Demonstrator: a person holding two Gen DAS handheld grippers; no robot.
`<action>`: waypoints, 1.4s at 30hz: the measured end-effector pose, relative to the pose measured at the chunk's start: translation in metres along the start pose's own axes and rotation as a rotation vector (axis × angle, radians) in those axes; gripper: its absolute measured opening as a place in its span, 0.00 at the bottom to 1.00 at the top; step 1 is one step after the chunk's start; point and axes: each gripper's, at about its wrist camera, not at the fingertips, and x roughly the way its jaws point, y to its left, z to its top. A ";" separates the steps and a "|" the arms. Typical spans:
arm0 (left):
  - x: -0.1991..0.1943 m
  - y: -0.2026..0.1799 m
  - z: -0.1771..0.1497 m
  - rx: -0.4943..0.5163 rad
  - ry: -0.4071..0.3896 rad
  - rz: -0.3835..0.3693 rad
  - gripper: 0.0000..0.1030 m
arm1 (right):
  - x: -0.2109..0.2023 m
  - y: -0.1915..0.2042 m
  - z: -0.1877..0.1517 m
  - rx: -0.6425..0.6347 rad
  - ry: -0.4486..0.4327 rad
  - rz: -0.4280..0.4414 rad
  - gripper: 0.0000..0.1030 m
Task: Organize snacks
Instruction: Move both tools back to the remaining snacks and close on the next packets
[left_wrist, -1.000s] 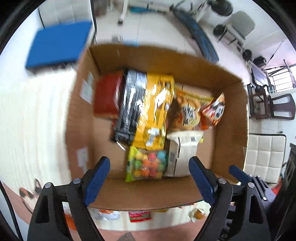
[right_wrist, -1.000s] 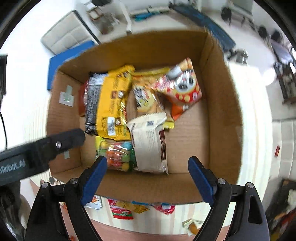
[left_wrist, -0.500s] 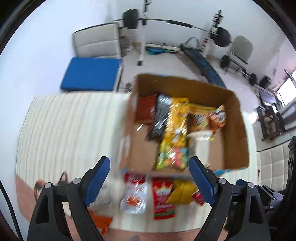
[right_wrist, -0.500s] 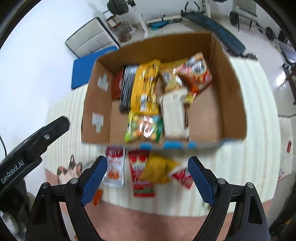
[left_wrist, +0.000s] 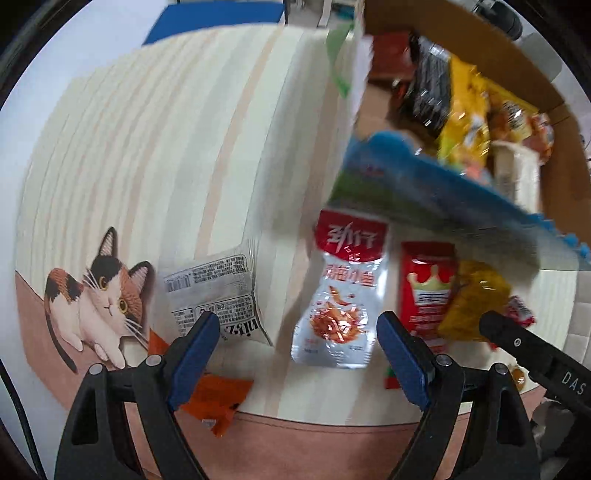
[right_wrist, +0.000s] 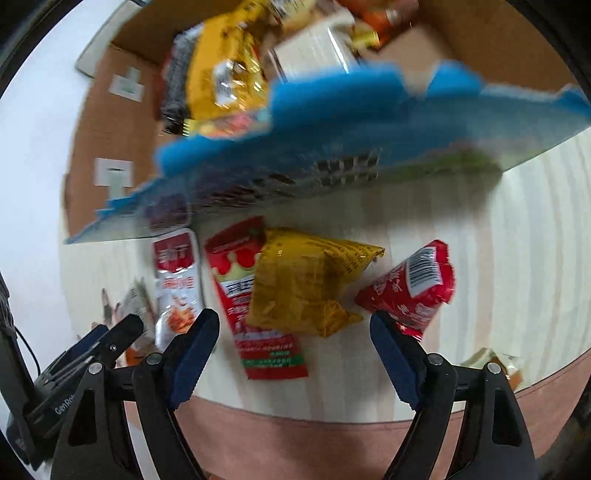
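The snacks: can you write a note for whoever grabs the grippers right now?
Left gripper: open, empty, above the silver packet.
Right gripper: empty, fingers closing over the yellow bag, not touching it.
Box: already holds several snacks.
On the table in front of the box: silver packet, long red packet, yellow bag lying on it, red bag, white packet, orange packet.
Left: put those in the box.
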 end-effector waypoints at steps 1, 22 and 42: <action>0.007 -0.001 0.002 0.004 0.010 0.001 0.84 | 0.005 0.001 0.001 0.005 0.003 -0.011 0.80; 0.060 -0.061 0.028 0.166 0.083 0.056 0.84 | 0.017 -0.007 -0.001 -0.027 -0.011 -0.113 0.71; 0.044 -0.063 -0.032 0.235 0.056 0.036 0.49 | 0.037 0.002 -0.030 -0.048 0.006 -0.121 0.70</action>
